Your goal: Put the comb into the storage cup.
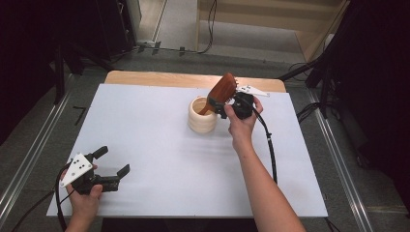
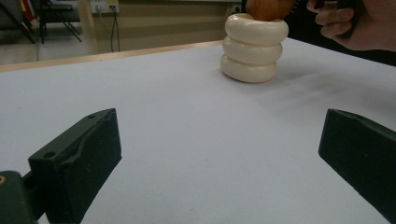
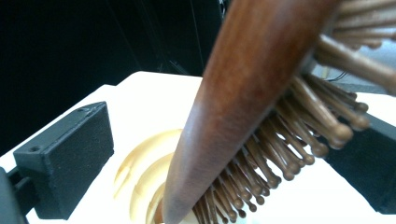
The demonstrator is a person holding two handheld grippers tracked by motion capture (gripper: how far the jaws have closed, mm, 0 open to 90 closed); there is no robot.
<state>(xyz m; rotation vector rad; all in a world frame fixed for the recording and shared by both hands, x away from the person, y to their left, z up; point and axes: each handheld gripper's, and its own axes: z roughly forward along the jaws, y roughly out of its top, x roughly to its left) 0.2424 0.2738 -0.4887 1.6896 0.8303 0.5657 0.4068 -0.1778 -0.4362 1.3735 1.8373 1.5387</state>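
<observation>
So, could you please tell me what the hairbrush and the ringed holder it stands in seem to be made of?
The hairbrush looks like reddish-brown wood with a smooth, slightly glossy finish; faint grain shows, and its round-tipped bristle pins look wooden too. The ringed holder is cream, smooth and softly shiny, likely glazed ceramic or plastic; the look leaves that open.

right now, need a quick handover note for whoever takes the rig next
Left gripper: open, nothing in it, low over the near left of the table.
Right gripper: jaws wide open on either side of the brush, the left pad clear of it; the bristles lie against the right jaw.
Brush: handle end down in the holder, leaning toward the right gripper.
Done: brush placed in the holder.
Left: probably just back the right gripper away without snagging the bristles.
</observation>
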